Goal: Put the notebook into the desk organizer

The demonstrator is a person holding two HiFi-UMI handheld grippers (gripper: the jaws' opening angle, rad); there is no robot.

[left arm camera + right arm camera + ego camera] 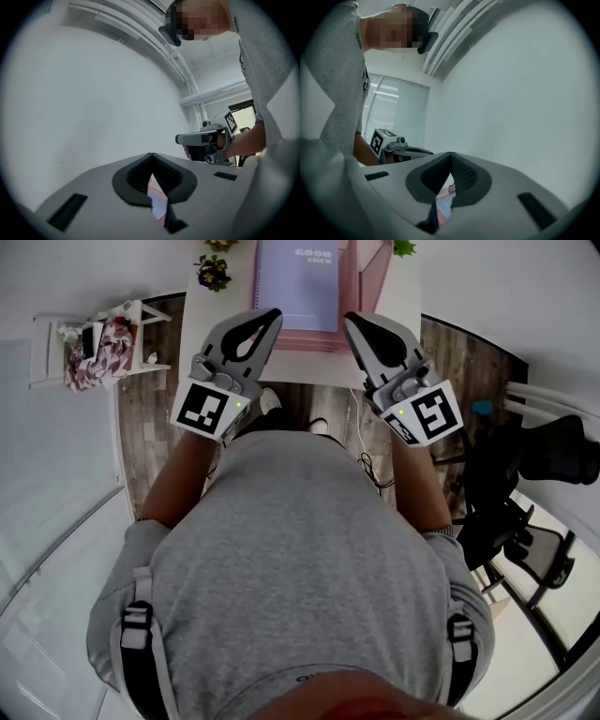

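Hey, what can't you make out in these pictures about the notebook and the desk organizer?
Desk organizer: head view, cut off by the top edge; compartments unseen.
Notebook: head view, far end cut off by the top edge.
Both gripper views: each gripper's own jaws block all but a sliver of the notebook.

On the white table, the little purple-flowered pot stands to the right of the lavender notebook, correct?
Not quite. The head view shows the purple-flowered pot standing to the left of the lavender notebook, not the right. Both are on the white table.
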